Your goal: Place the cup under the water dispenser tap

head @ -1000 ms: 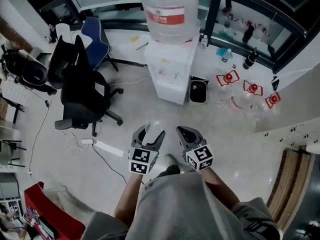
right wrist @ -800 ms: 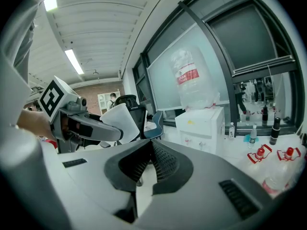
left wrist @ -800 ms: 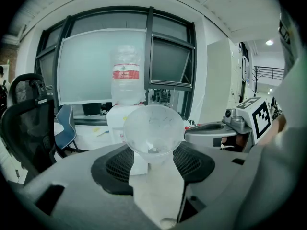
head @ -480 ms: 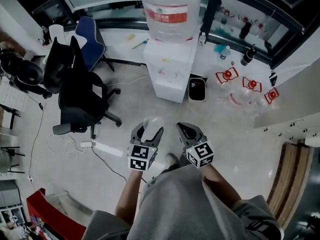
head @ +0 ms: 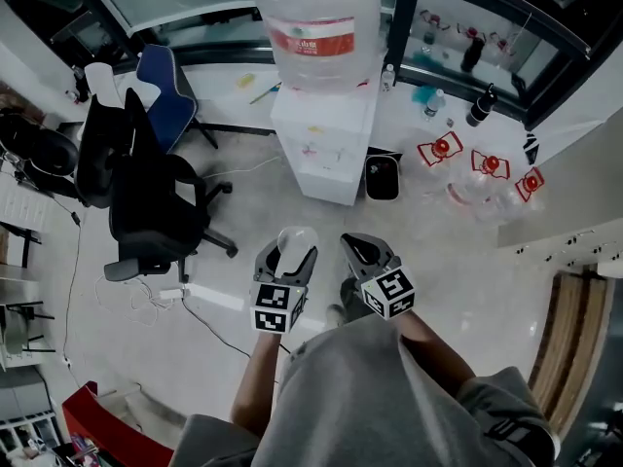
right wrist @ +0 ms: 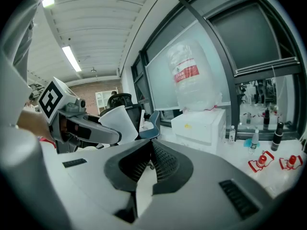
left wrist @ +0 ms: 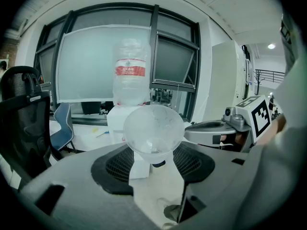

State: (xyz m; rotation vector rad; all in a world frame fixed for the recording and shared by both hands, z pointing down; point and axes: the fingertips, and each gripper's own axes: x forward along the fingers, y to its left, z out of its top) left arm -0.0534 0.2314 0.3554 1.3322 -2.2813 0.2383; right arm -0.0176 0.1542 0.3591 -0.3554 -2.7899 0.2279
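Note:
A clear plastic cup (head: 296,239) is held upright between the jaws of my left gripper (head: 290,253), which is shut on it. In the left gripper view the cup (left wrist: 153,133) fills the middle, its mouth facing the camera, with my left gripper (left wrist: 153,153) pressing its sides. The white water dispenser (head: 321,149) with a big bottle (head: 313,17) on top stands ahead on the floor, well apart from the cup. My right gripper (head: 358,251) hovers beside the left one, shut and holding nothing; in its own view the right gripper (right wrist: 152,150) shows the pads meeting at the tips.
A black office chair (head: 146,197) and a blue chair (head: 161,81) stand left of the dispenser. A black bin (head: 382,176) sits against its right side. Red-capped empty bottles (head: 477,173) lie on the floor further right. A power strip with cables (head: 209,290) lies left of the grippers.
Both grippers have been carried forward together towards the dispenser, the cup still in the left one. The chairs and the floor have slid back in the head view.

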